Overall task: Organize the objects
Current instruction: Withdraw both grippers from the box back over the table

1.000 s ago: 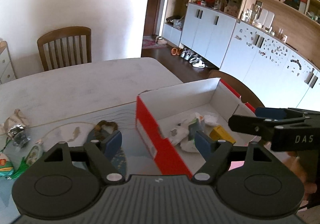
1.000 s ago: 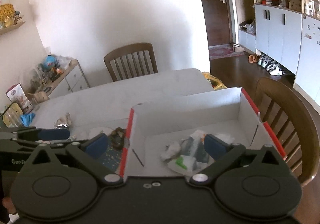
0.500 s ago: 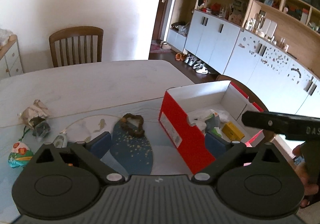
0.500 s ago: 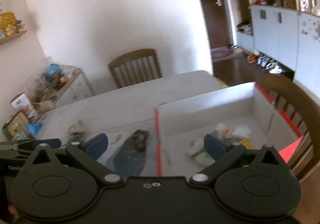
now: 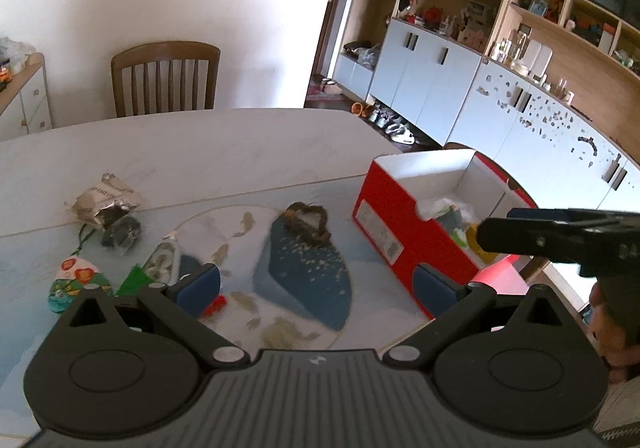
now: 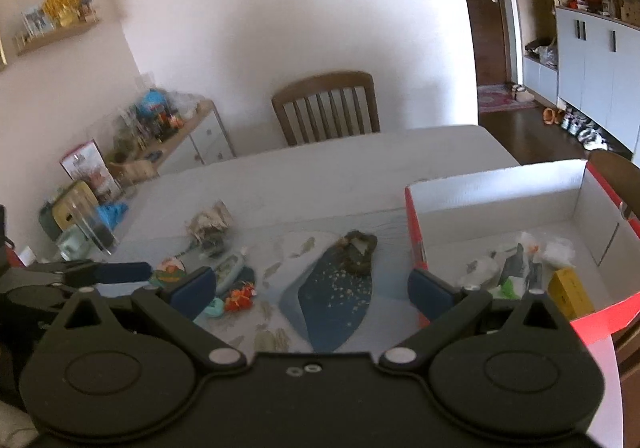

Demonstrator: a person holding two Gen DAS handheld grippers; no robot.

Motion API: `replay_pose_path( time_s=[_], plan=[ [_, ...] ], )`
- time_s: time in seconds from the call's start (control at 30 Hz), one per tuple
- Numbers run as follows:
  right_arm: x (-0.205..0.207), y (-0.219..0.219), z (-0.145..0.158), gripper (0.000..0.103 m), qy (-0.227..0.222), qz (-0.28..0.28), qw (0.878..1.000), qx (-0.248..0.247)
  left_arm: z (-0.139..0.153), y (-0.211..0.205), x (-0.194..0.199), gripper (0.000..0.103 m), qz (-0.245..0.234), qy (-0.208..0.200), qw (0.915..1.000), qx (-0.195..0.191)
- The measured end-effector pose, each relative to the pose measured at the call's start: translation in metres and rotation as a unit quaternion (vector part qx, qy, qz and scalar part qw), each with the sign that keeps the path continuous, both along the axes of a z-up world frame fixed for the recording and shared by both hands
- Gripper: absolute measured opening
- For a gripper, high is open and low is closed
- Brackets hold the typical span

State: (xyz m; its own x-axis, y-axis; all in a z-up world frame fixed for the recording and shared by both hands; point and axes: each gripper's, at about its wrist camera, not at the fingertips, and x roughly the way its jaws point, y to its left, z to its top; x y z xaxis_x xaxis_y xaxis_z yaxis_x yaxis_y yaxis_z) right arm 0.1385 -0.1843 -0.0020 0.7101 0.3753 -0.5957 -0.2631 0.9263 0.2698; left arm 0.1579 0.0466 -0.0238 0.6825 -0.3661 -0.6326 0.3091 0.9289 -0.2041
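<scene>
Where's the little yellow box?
The yellow box is inside the red box, in the near right corner in the right wrist view, beside the crumpled wrappers.

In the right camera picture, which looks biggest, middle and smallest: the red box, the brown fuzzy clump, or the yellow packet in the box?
1. red box
2. brown fuzzy clump
3. yellow packet
The clump and packet look close in size, so that order is unsure.

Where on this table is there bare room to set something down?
The far half of the table, between the chair and the crumpled wrapper, is bare. The red box has bare floor along its far wall. The near left, with its small packets, is crowded.
</scene>
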Motion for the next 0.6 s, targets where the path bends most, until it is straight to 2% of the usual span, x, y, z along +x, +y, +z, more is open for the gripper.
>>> replay_pose_path(
  time_s=[0.1,0.33,0.6],
  plan=[
    [0.005,0.013,-0.007,0.100,-0.001,0.003,1.000,-0.023,-0.005,0.014,0.000,0.103,0.005,0.004,0.9999,-0.009],
    [0.031,0.037,-0.027,0.094,0.012,0.002,0.999,-0.045,-0.028,0.040,0.012,0.103,0.054,0.014,0.9984,0.006],
    [0.063,0.049,-0.047,0.090,0.030,0.000,0.998,-0.059,-0.060,0.047,0.028,0.103,0.049,0.022,0.9979,0.035]
  ],
)
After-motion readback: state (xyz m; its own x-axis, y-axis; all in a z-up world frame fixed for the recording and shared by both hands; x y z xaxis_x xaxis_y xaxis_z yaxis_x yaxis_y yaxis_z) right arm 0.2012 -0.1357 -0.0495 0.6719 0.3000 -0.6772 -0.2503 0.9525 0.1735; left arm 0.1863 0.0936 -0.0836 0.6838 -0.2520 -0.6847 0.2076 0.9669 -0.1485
